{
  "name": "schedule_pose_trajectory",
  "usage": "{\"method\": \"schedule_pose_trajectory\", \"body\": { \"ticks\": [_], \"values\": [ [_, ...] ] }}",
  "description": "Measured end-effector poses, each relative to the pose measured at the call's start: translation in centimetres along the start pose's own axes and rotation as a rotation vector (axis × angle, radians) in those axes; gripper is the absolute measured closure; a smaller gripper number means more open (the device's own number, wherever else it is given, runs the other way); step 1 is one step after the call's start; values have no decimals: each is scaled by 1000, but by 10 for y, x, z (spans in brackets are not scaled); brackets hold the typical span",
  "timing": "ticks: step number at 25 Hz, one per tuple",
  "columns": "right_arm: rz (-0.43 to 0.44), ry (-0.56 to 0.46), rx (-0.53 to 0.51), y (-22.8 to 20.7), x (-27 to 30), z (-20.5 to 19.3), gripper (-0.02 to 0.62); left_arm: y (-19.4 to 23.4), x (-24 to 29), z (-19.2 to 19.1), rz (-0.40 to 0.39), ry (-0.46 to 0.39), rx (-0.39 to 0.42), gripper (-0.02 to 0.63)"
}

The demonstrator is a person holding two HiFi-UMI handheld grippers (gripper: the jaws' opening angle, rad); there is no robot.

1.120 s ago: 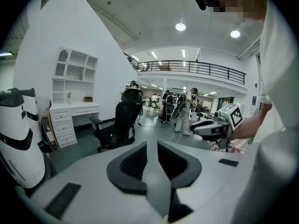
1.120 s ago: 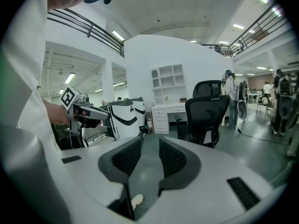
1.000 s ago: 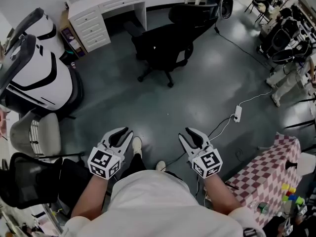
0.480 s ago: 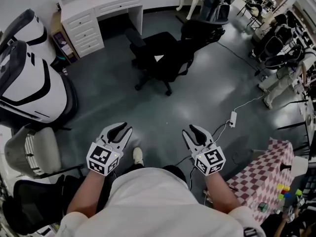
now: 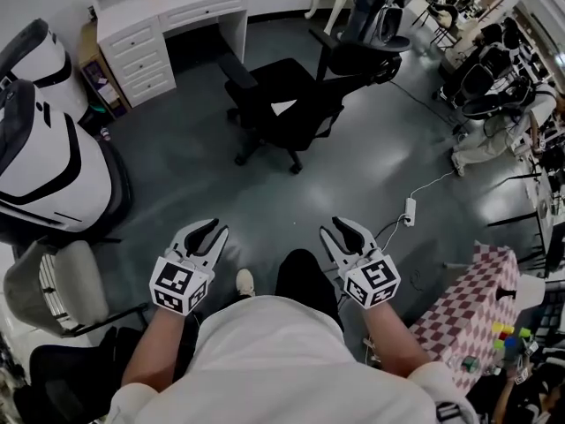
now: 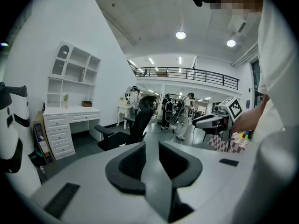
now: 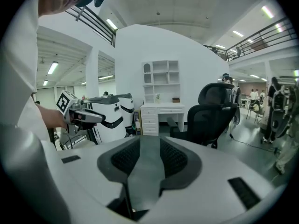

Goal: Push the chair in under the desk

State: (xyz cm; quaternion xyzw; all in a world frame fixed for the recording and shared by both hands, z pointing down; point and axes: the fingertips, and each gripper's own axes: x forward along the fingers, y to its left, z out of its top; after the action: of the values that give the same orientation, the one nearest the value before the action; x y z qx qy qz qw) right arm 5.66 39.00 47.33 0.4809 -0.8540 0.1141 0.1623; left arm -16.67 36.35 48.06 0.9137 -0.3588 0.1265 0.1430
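The chair [image 5: 287, 104] is looming closer than before as the left gripper [image 5: 209, 228] and right gripper [image 5: 340, 228] are advancing, both part-open and empty. It is standing clear of the desk [image 5: 168, 11], far left. An off-centre push is probably risking it swivelling and rolling askew.

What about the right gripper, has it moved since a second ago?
Yes. The right gripper has moved forward across the floor: it is now nearer the white power strip and the black chair ahead.

Ceiling lights [image 6: 181, 35] shine evenly; fisheye edges bend, foreground seems soft.
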Motion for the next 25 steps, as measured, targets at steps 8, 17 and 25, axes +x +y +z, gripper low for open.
{"method": "schedule_pose_trajectory", "body": {
  "ticks": [8, 17, 25],
  "values": [
    [-22, 0, 35, -33, 15, -1, 478, 10, 39, 12, -24, 11, 17, 517],
    [-26, -22, 43, -115, 52, 15, 477, 29, 117, 37, -26, 38, 20, 500],
    [-33, -54, 34, -220, 77, 43, 469, 36, 204, 77, -7, 46, 48, 491]
  ]
}}
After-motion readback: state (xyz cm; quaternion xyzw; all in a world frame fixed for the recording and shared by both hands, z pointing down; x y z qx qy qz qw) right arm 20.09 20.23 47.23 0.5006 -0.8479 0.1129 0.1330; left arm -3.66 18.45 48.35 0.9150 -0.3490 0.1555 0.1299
